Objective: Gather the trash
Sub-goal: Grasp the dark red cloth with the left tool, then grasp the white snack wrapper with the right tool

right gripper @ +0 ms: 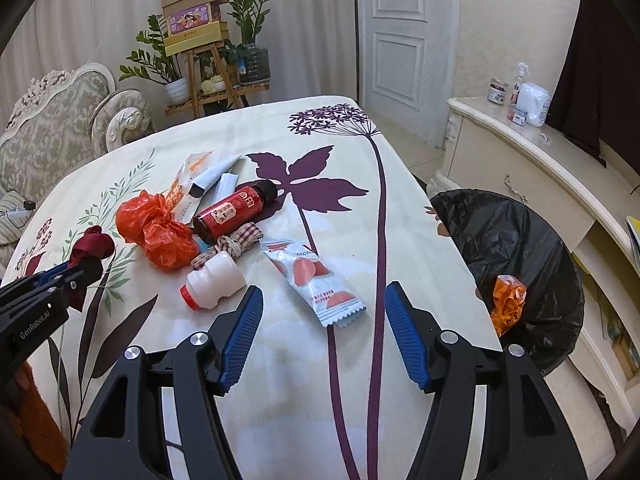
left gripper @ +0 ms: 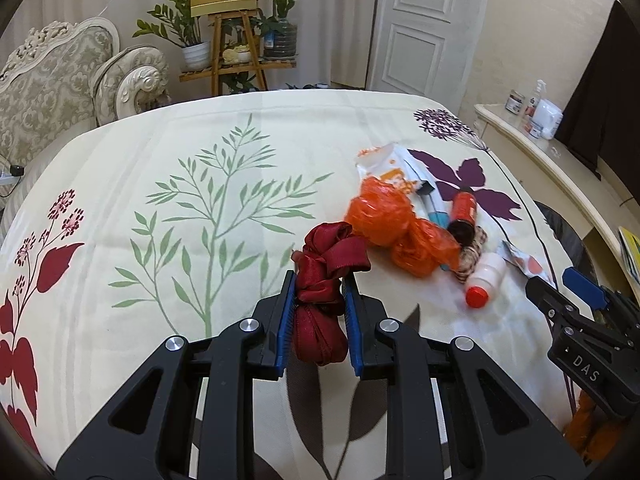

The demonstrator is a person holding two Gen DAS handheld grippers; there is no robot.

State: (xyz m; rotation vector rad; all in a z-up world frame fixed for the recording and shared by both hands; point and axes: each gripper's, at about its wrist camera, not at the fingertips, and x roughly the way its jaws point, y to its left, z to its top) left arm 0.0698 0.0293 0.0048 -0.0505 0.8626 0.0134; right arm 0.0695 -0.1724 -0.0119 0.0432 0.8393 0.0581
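Note:
My left gripper (left gripper: 319, 288) is shut on a dark red ribbon (left gripper: 324, 276) and holds it above the floral tablecloth (left gripper: 160, 160); it also shows in the right wrist view (right gripper: 86, 268). My right gripper (right gripper: 323, 300) is open and empty, just short of a white snack wrapper (right gripper: 316, 280). A pile of trash lies beyond: an orange plastic bag (right gripper: 156, 228), a red bottle (right gripper: 234, 210), a small white bottle with a red cap (right gripper: 214, 280), a checked ribbon (right gripper: 236, 242) and paper wrappers (right gripper: 200, 184).
A bin lined with a black bag (right gripper: 516, 248) stands off the table's right edge, with an orange bag (right gripper: 507, 300) inside. A cream sideboard (right gripper: 520, 160) is behind it. A sofa (right gripper: 52, 128), plant stand (right gripper: 208, 72) and door (right gripper: 400, 40) are at the back.

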